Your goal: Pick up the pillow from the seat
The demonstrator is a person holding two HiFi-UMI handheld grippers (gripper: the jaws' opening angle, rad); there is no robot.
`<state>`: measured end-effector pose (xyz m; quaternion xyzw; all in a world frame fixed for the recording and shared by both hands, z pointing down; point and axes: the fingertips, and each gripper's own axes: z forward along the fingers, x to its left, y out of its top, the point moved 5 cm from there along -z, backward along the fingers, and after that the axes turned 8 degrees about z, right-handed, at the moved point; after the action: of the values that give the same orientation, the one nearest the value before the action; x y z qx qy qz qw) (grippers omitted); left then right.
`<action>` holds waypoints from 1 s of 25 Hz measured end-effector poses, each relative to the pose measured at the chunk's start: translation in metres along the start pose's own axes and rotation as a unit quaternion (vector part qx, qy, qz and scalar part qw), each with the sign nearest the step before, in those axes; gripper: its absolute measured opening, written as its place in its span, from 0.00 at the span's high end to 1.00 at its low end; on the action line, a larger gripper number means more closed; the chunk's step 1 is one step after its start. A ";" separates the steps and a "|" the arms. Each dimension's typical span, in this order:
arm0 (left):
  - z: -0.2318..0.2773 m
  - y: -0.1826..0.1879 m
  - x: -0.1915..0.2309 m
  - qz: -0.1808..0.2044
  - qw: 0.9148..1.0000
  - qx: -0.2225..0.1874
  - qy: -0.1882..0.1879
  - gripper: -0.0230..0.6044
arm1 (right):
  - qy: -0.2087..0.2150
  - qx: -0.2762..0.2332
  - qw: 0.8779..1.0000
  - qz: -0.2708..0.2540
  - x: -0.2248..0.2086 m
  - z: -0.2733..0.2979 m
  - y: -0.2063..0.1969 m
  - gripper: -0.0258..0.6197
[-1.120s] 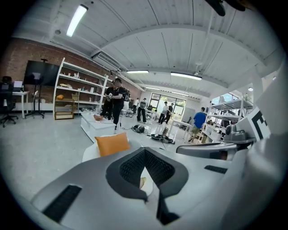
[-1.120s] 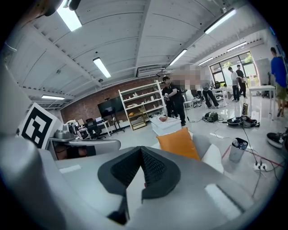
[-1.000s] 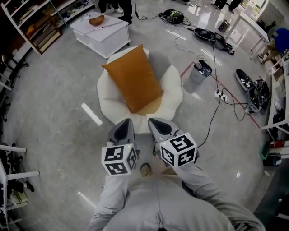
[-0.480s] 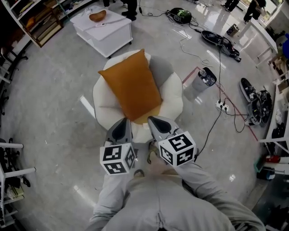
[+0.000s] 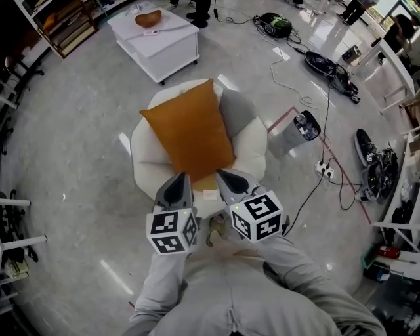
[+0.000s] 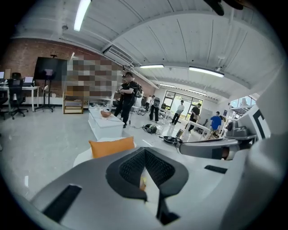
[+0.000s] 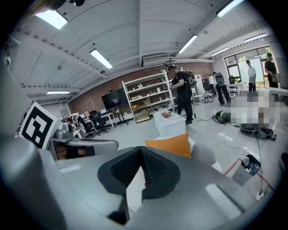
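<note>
Below the middle of the head view, your left gripper [image 5: 180, 180] and right gripper [image 5: 225, 178] sit side by side. Each has its jaws pressed together with nothing between them, as each gripper's own view shows. Their tips reach over the near edge of the seat [image 5: 146, 157], a round white padded one at the centre of the frame.

The pillow [image 5: 188, 134], orange and rectangular, lies tilted across the seat, with its lower corner just above and between the two tips. In the left gripper view the pillow [image 6: 112, 146] shows beyond the closed jaws, left of centre. In the right gripper view it [image 7: 171, 144] sits just right of centre, clear of the pads.

A grey cushion [image 5: 236, 111] lies against the pillow's upper right edge, on the same seat. Right of the seat stands a grey bin [image 5: 298, 131] on a red floor line. A power strip [image 5: 323, 169] sits lower right of it, with black cables running toward both edges.

Toward the upper left stands a white table [image 5: 161, 36] with a brown bowl [image 5: 148, 18] on it. A shelf [image 5: 62, 26] fills the far corner. Your shoe [image 5: 214, 226] shows between the two marker cubes.
</note>
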<state>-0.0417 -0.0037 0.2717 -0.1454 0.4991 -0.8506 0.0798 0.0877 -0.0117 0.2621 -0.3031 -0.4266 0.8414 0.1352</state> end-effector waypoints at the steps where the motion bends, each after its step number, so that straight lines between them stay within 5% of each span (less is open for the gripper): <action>1: 0.005 0.001 0.001 -0.002 1.000 0.002 0.004 0.97 | 0.000 0.002 1.000 0.001 -0.005 0.003 0.002 0.96; 12: 0.055 -0.019 0.031 -0.024 0.999 0.026 0.036 0.97 | -0.021 0.020 0.999 0.034 -0.063 0.056 0.003 0.96; 25: 0.177 -0.128 0.108 -0.043 0.994 0.088 0.049 0.97 | -0.038 0.082 0.995 0.047 -0.168 0.186 -0.075 0.84</action>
<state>-0.0852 -0.1176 0.4829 -0.1174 0.4188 -0.9000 0.0306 0.0996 -0.1668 0.4722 -0.2790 -0.3465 0.8896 0.1036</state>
